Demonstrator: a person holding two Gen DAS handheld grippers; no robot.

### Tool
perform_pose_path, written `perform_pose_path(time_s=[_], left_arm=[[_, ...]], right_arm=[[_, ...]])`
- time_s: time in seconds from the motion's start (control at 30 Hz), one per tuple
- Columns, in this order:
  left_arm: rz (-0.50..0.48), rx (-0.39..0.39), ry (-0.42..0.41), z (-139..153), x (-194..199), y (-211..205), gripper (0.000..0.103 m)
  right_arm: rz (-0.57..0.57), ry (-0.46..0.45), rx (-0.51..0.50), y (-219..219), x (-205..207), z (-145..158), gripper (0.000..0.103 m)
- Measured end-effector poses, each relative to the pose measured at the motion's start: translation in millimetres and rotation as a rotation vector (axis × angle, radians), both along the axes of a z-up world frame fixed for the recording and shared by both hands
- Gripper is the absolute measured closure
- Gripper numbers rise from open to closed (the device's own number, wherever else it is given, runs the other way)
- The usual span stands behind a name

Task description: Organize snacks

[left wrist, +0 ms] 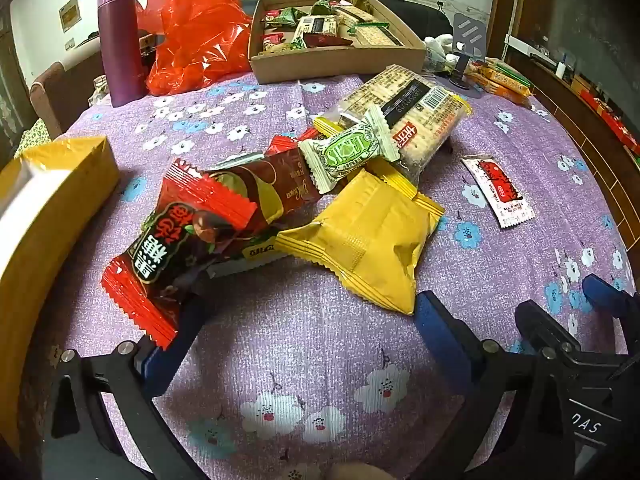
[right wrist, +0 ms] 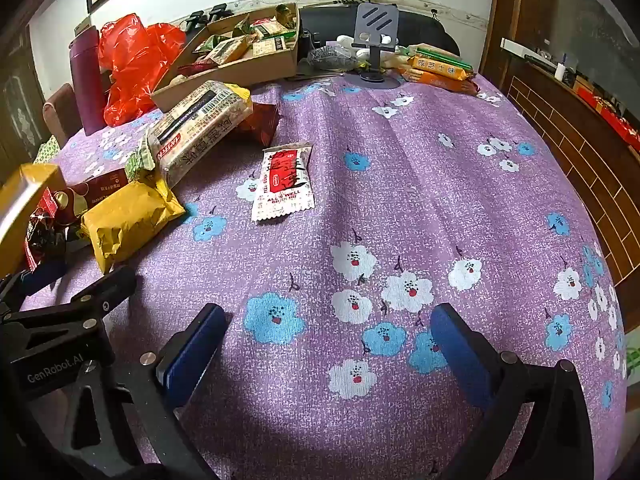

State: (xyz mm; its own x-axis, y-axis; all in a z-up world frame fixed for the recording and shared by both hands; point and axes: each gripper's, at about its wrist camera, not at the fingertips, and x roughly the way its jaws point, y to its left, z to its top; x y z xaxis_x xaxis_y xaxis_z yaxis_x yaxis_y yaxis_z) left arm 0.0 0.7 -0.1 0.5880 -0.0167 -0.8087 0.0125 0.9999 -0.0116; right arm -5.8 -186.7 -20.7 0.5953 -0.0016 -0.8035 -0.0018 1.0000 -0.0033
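A pile of snacks lies on the purple flowered cloth: a red-and-brown packet [left wrist: 176, 248], a yellow packet [left wrist: 368, 236], a green-and-white packet [left wrist: 348, 152] and a long cracker pack [left wrist: 404, 116]. My left gripper [left wrist: 304, 332] is open just in front of the pile, its left finger under the red packet's edge. A white-and-red sachet [right wrist: 284, 180] lies alone ahead of my right gripper [right wrist: 328, 344], which is open and empty over bare cloth. A cardboard box [left wrist: 340, 60] at the back holds several snacks.
A yellow box [left wrist: 52, 208] stands at the left. A purple flask [left wrist: 120, 36] and a red plastic bag [left wrist: 192, 28] stand at the back left. A phone stand [right wrist: 374, 28] and orange biscuit packs [right wrist: 440, 70] are at the back right. The table edge curves along the right.
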Motion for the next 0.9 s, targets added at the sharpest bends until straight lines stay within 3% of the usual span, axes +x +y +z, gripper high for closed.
perform_pose_path(time_s=[0.9], left_arm=[[0.0,0.011,0.0,0.3,0.1,1.0,0.0]], right_arm=[[0.0,0.0,0.001,-0.5,0.0,0.1,0.0]])
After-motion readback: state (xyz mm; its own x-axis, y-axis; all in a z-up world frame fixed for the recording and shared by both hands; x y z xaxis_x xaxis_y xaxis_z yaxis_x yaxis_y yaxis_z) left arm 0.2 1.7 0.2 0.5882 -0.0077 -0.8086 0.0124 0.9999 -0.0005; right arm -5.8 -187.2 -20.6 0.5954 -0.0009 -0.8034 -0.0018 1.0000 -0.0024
